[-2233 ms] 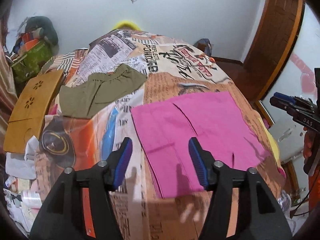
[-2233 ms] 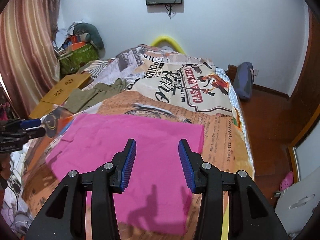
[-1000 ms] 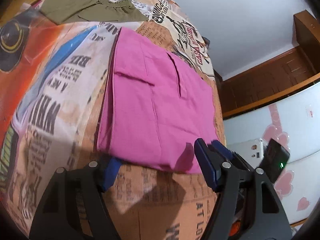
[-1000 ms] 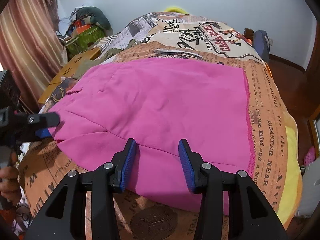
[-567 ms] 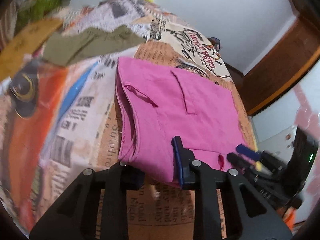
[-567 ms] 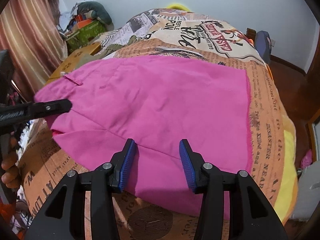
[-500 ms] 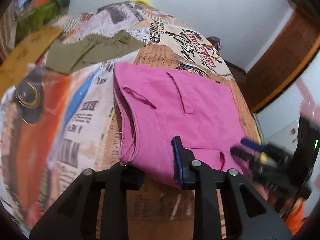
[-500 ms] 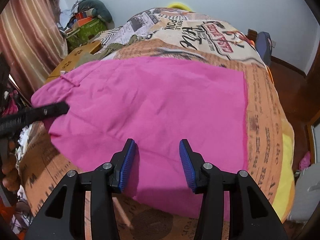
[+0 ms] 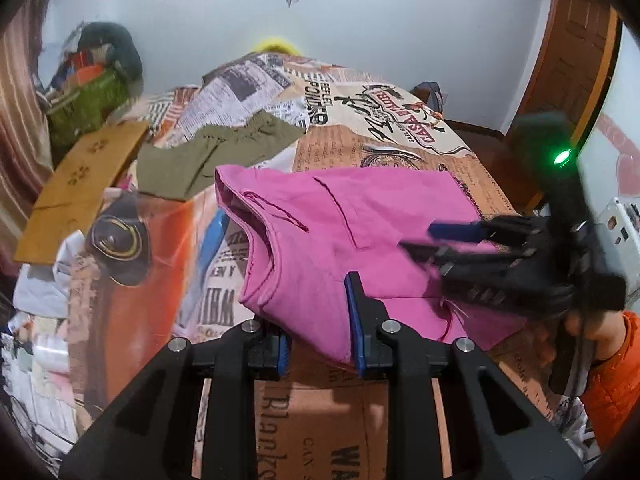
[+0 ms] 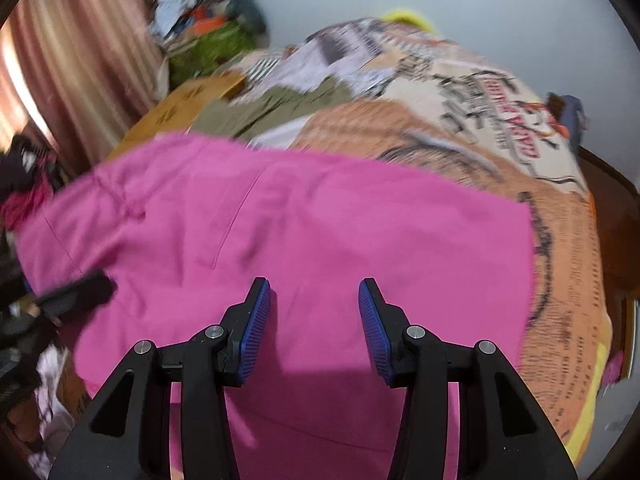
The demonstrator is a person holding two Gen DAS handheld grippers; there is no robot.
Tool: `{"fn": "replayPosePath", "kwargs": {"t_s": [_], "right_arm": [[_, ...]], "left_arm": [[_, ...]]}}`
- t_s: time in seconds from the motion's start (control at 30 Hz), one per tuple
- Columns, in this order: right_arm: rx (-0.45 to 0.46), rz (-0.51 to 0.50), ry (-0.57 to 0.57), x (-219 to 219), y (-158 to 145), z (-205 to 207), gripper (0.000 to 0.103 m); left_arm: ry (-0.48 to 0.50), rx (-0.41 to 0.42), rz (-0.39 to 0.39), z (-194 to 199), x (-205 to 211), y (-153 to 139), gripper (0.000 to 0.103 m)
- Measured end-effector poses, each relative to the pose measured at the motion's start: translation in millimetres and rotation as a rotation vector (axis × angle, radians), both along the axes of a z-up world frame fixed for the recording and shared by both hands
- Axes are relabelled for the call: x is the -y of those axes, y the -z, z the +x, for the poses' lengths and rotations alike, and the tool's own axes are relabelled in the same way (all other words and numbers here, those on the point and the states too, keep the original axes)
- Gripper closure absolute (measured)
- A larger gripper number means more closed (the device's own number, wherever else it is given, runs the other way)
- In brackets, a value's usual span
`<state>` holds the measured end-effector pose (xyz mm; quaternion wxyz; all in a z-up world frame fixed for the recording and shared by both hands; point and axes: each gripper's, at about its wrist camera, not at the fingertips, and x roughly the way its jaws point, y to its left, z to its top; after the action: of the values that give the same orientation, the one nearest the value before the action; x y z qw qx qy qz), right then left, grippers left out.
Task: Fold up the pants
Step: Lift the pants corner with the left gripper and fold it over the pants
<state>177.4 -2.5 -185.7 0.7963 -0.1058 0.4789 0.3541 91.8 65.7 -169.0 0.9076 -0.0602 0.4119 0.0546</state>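
The left gripper (image 9: 320,320) is closed on the near corner of the pink pants (image 9: 360,232), a bunch of cloth being pinched between its blue pads (image 9: 354,312) and raised off the bed (image 9: 400,152), so that the waistband side is seen to sag and gape beside it. The right gripper (image 10: 314,320) is held with its jaws apart above the pants (image 10: 320,220), nothing being caught between its fingers (image 10: 256,320); in the left wrist view it is seen blurred at the right, over the cloth near the far near-edge corner. The pants are spread across the printed bedcover, near the foot of the bed, with one corner lifted. Beyond them an olive garment (image 9: 212,152) lies apart on the bed, a cardboard sheet (image 9: 80,184) lies at the left edge, and a cap (image 9: 120,244) is seen near it.

The cloth is judged to be light, soft and limp: it will drape and slide under its own weight and no shape will be kept once it is lifted. A hold at one corner alone is likely to drag the piece askew. The second hold is best taken on the matching corner of the same near edge, through all layers, so that the edge can be carried over evenly.
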Motion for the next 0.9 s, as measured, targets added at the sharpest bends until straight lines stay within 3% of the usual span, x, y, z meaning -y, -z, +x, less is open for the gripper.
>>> {"fn": "replayPosePath", "kwargs": {"t_s": [0.13, 0.37, 0.6, 0.8, 0.9], "right_arm": [[0.013, -0.028, -0.044, -6, 6, -10, 0.060], [-0.072, 0.086, 0.053, 24, 0, -9, 0.060], [0.016, 0.095, 0.162, 77, -19, -23, 0.060], [-0.054, 0.084, 0.186, 93, 9, -27, 0.060], [-0.060, 0.130, 0.207, 99, 12, -30, 0.060]], "left_arm": [[0.023, 0.026, 0.054, -2, 8, -10, 0.081], [0.070, 0.067, 0.080, 7, 22, -32, 0.081], [0.136, 0.089, 0.174, 13, 48, -46, 0.082], [0.194, 0.103, 0.183, 21, 72, -52, 0.082], [0.219, 0.108, 0.177, 28, 83, -55, 0.082]]}}
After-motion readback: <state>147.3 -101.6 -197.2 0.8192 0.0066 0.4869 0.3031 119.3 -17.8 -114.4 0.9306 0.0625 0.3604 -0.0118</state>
